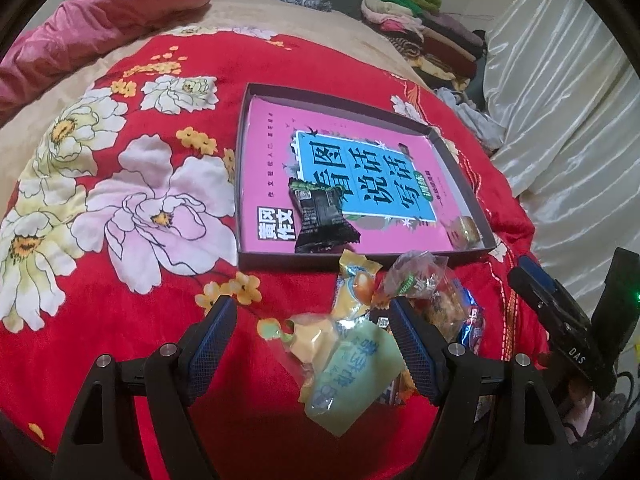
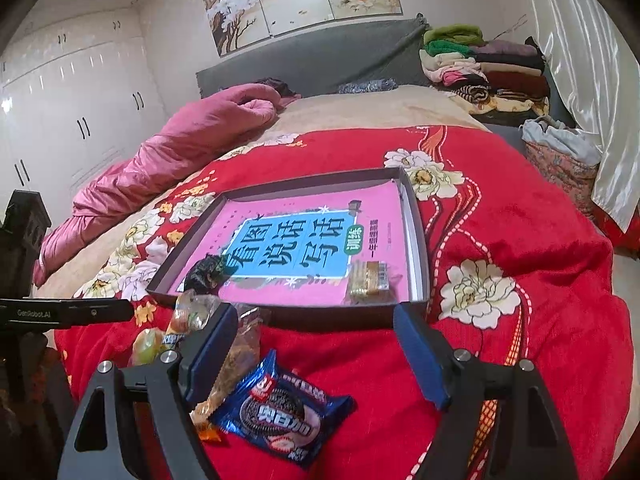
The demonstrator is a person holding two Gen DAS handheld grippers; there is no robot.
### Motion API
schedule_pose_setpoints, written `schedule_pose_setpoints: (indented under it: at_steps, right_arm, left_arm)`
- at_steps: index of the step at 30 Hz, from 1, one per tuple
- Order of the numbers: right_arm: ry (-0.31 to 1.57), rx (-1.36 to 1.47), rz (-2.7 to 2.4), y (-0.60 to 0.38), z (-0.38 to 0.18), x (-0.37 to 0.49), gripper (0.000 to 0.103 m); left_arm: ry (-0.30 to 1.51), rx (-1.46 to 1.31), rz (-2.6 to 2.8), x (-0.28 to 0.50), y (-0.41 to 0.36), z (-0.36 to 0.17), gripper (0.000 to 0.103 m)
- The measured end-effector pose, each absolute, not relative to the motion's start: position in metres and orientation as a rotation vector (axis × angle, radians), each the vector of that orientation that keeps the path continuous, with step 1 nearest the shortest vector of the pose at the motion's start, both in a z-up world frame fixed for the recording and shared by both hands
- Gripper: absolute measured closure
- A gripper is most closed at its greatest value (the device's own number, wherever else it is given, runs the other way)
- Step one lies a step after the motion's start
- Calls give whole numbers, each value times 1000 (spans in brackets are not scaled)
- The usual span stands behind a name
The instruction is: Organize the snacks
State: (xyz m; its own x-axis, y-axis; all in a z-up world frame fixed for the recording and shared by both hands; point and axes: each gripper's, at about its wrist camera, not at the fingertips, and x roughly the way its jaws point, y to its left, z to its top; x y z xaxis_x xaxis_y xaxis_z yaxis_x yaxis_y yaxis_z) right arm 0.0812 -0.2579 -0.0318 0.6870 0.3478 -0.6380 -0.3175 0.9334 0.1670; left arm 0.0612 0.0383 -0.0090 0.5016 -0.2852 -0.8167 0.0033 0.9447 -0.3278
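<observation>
Snacks lie in a loose pile on the red floral blanket (image 1: 120, 340) of the bed, just in front of the near wall of a shallow dark box (image 2: 420, 240). The left hand-held gripper (image 1: 312, 340) is released, its blue-padded fingers (image 1: 212, 340) spread wide above the blanket; between them lies a pale green packet (image 1: 352, 376), with a yellow packet (image 1: 352, 284) just beyond it and a clear crinkled packet (image 1: 424, 284) beside the right finger. The right hand-held gripper (image 2: 316, 352) is likewise released, jaws wide apart and grasping nothing. A blue cookie packet (image 2: 280, 412) lies on the blanket between its fingers, toward the left one, touching a clear packet of brown snacks (image 2: 236, 364) that the left finger partly covers. Farther left, small yellow-green packets (image 2: 168, 336) lie near the box's near left corner. Inside the box, a pink book with a blue title panel (image 2: 304, 248) covers the floor. A black wrapped snack (image 1: 320, 216) rests on the book at the near left corner, and a small golden snack (image 2: 368, 280) rests near the near right corner. Beyond the box, a pink quilt (image 2: 180, 140) lies along the left side of the bed, and folded clothes (image 2: 480, 68) are stacked at the far right corner.
</observation>
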Motion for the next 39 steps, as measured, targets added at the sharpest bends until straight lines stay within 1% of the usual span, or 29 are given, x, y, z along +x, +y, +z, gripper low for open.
schedule_pose_setpoints:
  at_steps: [12,17,23,29,31,32,33,39]
  right_arm:
    - [765,12,363,-255,-37,70,23]
    - [776,0,358,-254,-39,67,23]
    - [794,-7,345,-255,-42,68,23]
    - [818,-39,344,-251,-45,67,23]
    - [824,-54,351,-249,-47,66,23]
    - [828,-65,353,-247,-47,66,23]
    - [829,-81,352,-246,-48,65,23]
    - [869,-182,395,-239,-50,61,23]
  left_arm:
    - [1090,-332,-204,51,38,-24,24]
    - [1108,-433,-185,49,48,-34,24]
    - [1156,-660,-200,49,67,-56,25]
    - [1165,-770,-224,51,69,-63,26]
    - [1172,-804,-237,53,67,-66,29]
    - [1173,-818,-242,54,66,-67,33]
    - [1174,-830,-243,56,64,-68,36]
    - [1174,-828,-235,67,58,-67,42]
